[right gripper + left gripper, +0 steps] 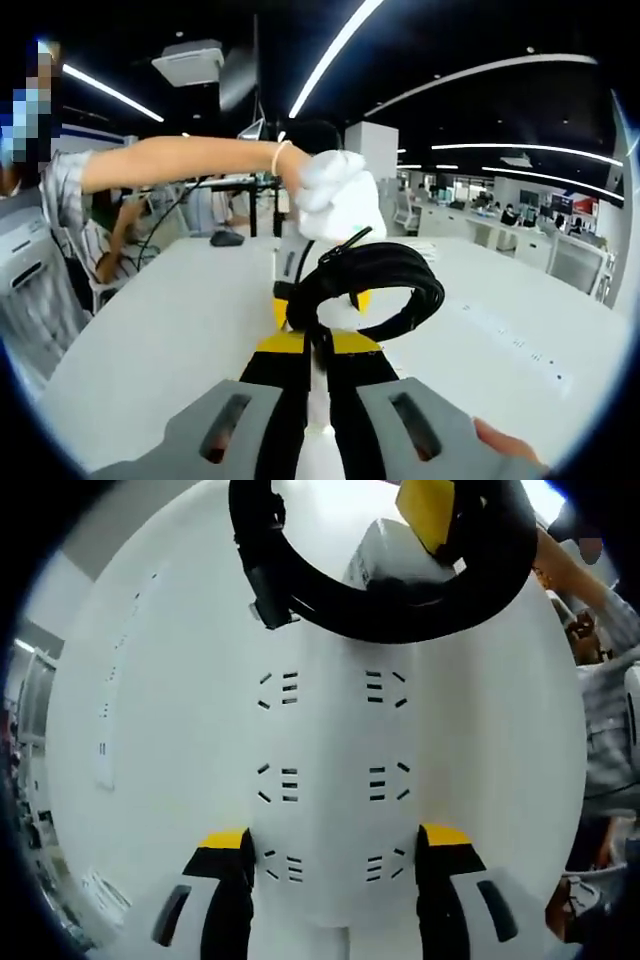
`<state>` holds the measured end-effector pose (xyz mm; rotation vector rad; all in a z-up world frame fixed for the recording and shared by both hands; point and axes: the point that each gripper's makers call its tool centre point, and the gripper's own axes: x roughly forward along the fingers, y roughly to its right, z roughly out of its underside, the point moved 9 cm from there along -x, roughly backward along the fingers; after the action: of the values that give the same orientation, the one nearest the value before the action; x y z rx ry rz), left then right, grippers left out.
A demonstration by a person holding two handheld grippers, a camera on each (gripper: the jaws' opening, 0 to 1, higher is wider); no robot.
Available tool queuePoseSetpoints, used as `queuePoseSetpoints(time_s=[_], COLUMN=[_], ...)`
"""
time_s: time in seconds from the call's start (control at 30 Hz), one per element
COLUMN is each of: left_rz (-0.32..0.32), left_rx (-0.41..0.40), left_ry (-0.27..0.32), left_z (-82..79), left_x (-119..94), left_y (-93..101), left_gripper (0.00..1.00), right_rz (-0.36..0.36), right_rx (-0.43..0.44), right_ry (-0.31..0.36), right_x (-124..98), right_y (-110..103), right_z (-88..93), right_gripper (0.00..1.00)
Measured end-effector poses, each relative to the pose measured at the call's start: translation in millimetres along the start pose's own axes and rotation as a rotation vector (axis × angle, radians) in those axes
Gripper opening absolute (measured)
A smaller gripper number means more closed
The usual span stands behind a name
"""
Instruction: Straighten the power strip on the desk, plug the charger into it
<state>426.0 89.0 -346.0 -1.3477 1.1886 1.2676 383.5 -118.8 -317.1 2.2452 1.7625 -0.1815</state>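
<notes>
Right up against the lens, the left gripper [335,865] has its jaws clamped on either side of the white power strip [330,780], which lies flat on the white desk [150,780]. The right gripper [318,345] is pinching the coiled black cable [385,290], so I'd lift that loop clear of the sockets before squaring the strip up. No boxes or bins anywhere I can see.

A large open office with a dark ceiling [470,110] crossed by long white light strips [335,50]. A white desk [150,330] fills the foreground. Rows of desks [480,225] and a white pillar [372,150] stand behind.
</notes>
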Motion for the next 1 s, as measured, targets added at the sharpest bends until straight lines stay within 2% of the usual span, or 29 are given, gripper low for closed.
queuePoseSetpoints(time_s=[0.07,0.13,0.2,0.3,0.37,0.47,0.6,0.7,0.77,0.83,0.93,1.0], left_rz=[0.001,0.003,0.003,0.002,0.002,0.001,0.001,0.002,0.002,0.002,0.002,0.003], left_rx=[0.002,0.005,0.006,0.006,0.007,0.009,0.012,0.013,0.013,0.014,0.015,0.015], left_ry=[0.0,0.003,0.005,0.001,-0.006,-0.014,-0.014,-0.008,-0.007,-0.009,-0.011,-0.011], left_z=[-0.5,0.0,-0.9,-2.7,-4.3,-5.9,-6.5,-6.1,-6.1,-6.2,-6.0,-5.6], left_x=[0.2,-0.3,0.1,0.6,1.0,1.2,1.2,1.1,1.0,1.0,1.0,0.9], left_y=[3.1,0.0,2.6,6.6,8.3,9.9,11.3,11.7,11.9,11.9,11.9,11.6], left_gripper=[0.65,0.65,0.65,0.65,0.65,0.65,0.65,0.65,0.65,0.65,0.65,0.65], right_rz=[-0.006,0.009,0.014,0.033,0.026,0.034,0.045,0.043,0.058,0.028,0.036,0.024], right_rx=[-0.069,-0.093,-0.105,-0.16,-0.176,-0.17,-0.175,-0.201,-0.242,-0.256,-0.234,-0.239], right_ry=[-0.033,-0.051,-0.065,-0.173,-0.219,-0.226,-0.238,-0.225,-0.234,-0.249,-0.256,-0.29], right_x=[-0.8,0.3,1.1,0.7,3.5,6.0,5.5,4.9,3.1,2.0,3.6,5.6], right_y=[-2.3,-3.1,-2.8,-1.0,-1.7,-1.5,-1.4,-3.7,-2.9,-3.7,-0.2,-0.3], right_z=[-1.4,-4.5,-8.3,-6.6,-3.1,0.0,1.2,-3.1,-7.2,-10.9,-16.2,-18.8], right_gripper=[0.04,0.06,0.18,0.32,0.42,0.61,0.72,0.7,0.56,0.3,0.28,0.26])
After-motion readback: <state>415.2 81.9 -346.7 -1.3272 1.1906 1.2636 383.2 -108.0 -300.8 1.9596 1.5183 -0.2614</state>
